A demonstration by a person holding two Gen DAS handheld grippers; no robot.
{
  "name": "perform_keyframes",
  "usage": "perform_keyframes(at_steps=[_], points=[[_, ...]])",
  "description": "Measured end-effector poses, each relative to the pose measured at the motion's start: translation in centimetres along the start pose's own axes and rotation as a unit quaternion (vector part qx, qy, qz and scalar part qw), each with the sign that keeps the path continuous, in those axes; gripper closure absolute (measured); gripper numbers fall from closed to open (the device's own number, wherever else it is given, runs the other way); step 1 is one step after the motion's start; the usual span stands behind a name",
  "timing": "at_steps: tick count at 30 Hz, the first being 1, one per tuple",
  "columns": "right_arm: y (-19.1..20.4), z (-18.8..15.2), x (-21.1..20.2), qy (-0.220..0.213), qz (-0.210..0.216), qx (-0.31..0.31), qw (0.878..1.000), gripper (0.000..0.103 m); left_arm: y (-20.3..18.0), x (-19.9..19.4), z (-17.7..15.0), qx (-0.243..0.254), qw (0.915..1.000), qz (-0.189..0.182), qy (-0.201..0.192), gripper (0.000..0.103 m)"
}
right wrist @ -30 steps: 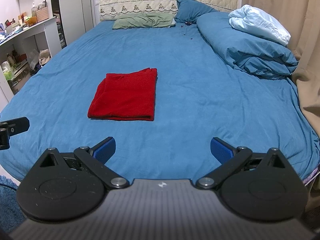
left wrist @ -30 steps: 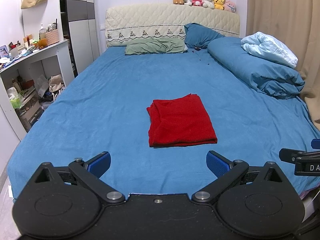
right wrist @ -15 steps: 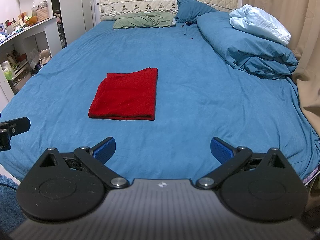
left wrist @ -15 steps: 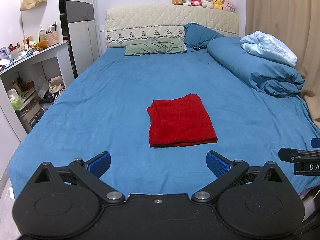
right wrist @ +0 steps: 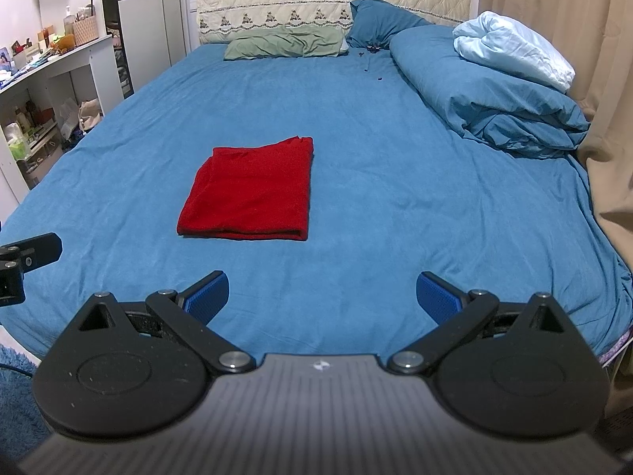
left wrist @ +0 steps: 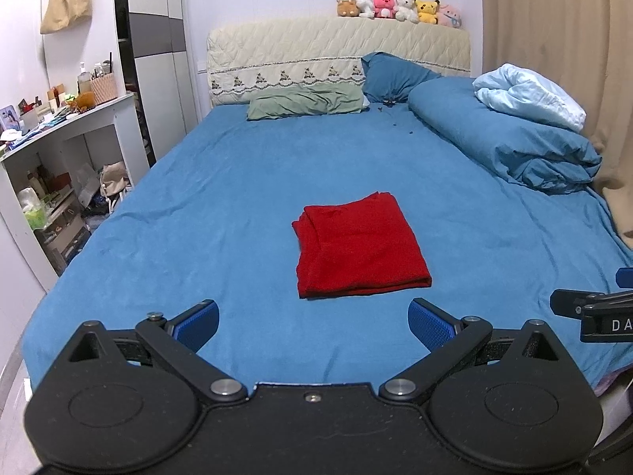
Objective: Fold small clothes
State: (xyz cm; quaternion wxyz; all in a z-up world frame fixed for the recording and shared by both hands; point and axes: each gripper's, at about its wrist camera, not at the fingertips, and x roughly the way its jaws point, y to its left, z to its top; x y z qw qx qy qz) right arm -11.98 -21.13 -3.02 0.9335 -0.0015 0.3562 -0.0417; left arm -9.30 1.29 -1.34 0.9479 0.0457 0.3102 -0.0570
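Both the left claw (left wrist: pixel 312 324) and right claw (right wrist: pixel 322 295) hang spread before a folded, fuzzy red cloth (left wrist: pixel 358 245).

We hold our left gripper (left wrist: pixel 312 322) low and level, its jaws spread wide apart with nothing between the blue pads (left wrist: pixel 198 324). Our right gripper (right wrist: pixel 322 297) sits the same way, jaws spread wide and empty, blue pads (right wrist: pixel 439 297) facing inward. The two are side by side: part of each gripper shows at the edge of the other's view, well apart from its neighbour.
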Motion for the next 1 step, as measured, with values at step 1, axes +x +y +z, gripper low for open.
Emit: perform_keyframes(at_steps=[1], points=[[0.01, -0.01, 0.01, 0.0, 0.0, 0.0, 1.0, 0.0, 0.02, -0.06, -0.03, 0.0, 1.0, -0.001, -0.001, 0.0]])
